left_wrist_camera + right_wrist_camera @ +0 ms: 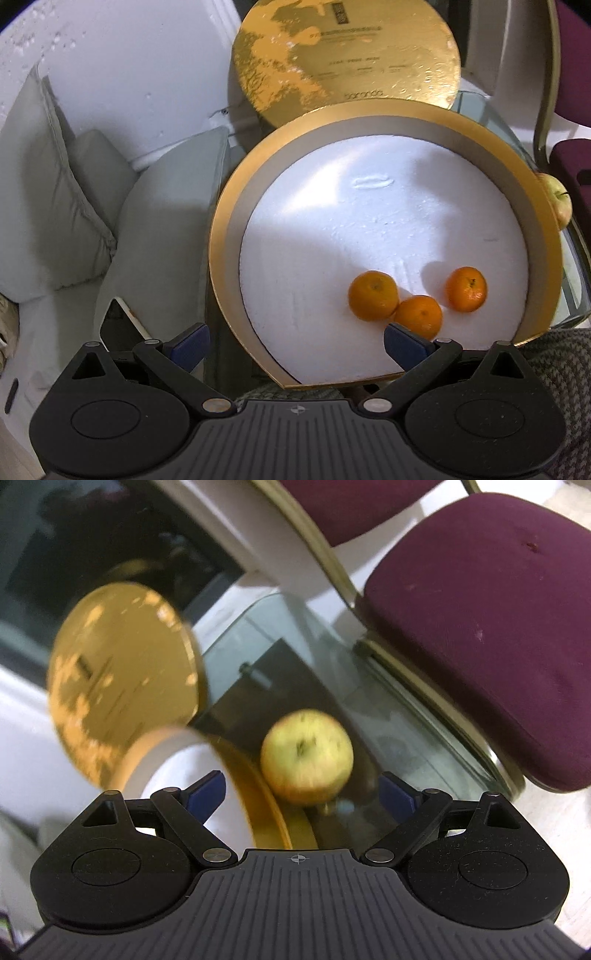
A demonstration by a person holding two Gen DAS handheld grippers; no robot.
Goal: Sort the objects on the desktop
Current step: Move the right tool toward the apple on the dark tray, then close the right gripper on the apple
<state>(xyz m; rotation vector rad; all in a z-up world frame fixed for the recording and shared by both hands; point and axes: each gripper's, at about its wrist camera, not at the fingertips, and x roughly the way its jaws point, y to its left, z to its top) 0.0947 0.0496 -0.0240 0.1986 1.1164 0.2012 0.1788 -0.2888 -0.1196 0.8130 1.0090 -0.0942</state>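
Apple (306,755): yellow-green, russet toward the base, stem end up, blurred; sits on the glass desk (388,716) against the outer wall of the round gold box (236,206). Three tangerines (417,297): clustered on the box's white foam floor. Gold lid (343,51): propped behind the box. Maroon chair (480,620): beside the desk. Right tool (303,790): spread wide, empty, apple ahead. Left tool (295,343): spread wide, empty, over the box.

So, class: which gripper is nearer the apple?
Right. The right gripper is open, with the apple just ahead between its fingers. The left gripper hangs over the box's near edge; the apple lies beyond the far rim.
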